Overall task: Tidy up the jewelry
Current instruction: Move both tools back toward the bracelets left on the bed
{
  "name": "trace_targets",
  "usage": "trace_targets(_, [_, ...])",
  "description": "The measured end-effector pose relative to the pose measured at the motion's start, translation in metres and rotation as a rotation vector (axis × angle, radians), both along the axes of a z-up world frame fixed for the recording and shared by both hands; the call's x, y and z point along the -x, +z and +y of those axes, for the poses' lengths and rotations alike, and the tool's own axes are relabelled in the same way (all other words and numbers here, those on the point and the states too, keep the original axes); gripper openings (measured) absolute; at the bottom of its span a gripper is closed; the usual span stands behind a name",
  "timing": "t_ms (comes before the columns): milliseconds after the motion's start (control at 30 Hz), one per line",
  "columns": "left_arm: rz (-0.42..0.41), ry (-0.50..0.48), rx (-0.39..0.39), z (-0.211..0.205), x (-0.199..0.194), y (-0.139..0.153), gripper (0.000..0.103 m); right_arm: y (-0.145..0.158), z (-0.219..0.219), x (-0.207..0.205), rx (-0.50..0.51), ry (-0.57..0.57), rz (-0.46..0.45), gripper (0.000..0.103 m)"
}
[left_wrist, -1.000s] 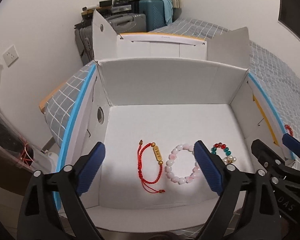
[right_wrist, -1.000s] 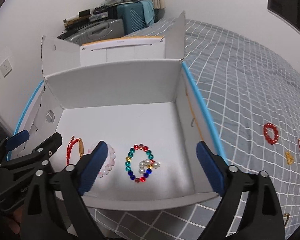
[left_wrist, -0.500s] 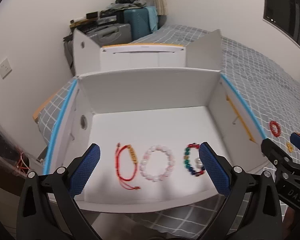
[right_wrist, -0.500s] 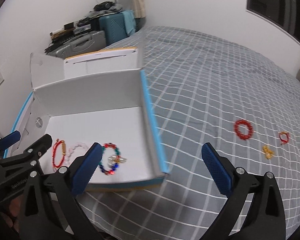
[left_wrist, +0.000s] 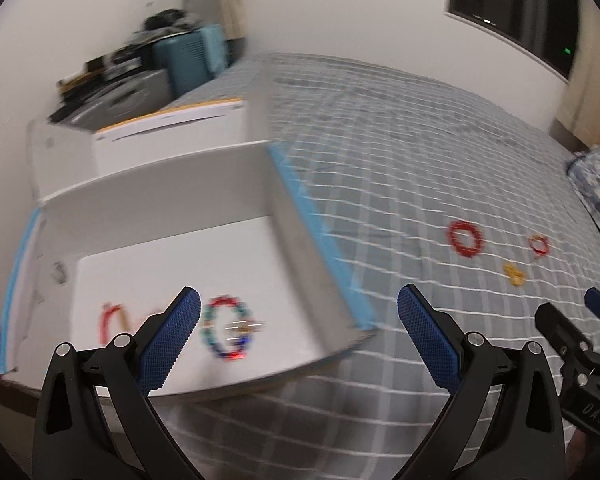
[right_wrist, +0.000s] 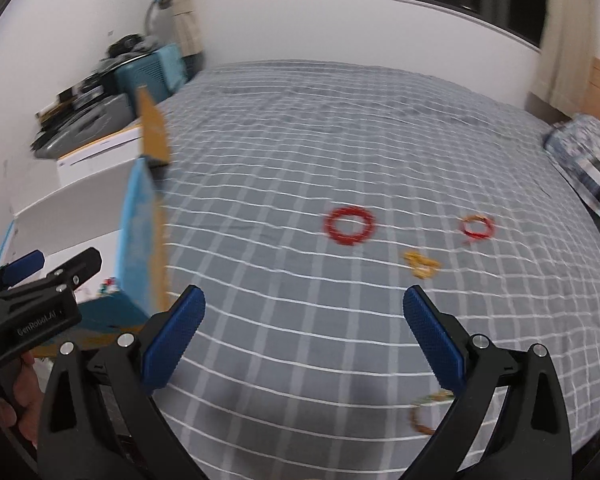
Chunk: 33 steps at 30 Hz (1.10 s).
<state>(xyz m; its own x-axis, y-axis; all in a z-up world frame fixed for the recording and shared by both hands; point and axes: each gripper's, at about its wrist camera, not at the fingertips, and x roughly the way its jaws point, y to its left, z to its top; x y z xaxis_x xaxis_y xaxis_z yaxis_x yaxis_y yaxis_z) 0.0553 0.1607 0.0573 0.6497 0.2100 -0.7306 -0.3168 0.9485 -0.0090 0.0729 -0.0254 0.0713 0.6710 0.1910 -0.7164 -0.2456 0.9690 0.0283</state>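
A white cardboard box (left_wrist: 284, 216) sits on the bed at the left. A multicoloured bead bracelet (left_wrist: 228, 330) and a red cord bracelet (left_wrist: 110, 316) lie in it; a third piece is hidden behind my left finger. On the bedspread lie a red bead bracelet (right_wrist: 350, 225), a small red cord bracelet (right_wrist: 478, 227), a gold piece (right_wrist: 422, 265) and a thin bracelet (right_wrist: 424, 416) near my right finger. My left gripper (left_wrist: 300, 332) is open and empty over the box's right wall. My right gripper (right_wrist: 304, 332) is open and empty above the bedspread.
The grey checked bedspread (right_wrist: 340, 140) fills the right of both views. Suitcases and clutter (left_wrist: 160, 68) stand behind the box against the wall. A striped pillow (right_wrist: 584, 160) lies at the far right.
Both grippers have swung to the right, away from the box and toward the jewelry lying on the bedspread. Both stay open and empty.
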Motion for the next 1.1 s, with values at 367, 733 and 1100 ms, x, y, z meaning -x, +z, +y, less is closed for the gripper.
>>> trace_targets(367, [0.029,-0.149,0.018,-0.100,-0.080,-0.014,0.097,-0.030,-0.104,-0.001,0.012,-0.126,0.058,0.095])
trace_targets(733, [0.123,-0.234,0.027,-0.146,-0.181,-0.063,0.097,-0.094,-0.165,-0.007,0.011,-0.198,0.195,0.095])
trace_targets(1100, [0.170,-0.221,0.033,-0.139,-0.233,-0.126,0.097,-0.136,-0.165,-0.009,0.029,-0.149,0.287,0.095])
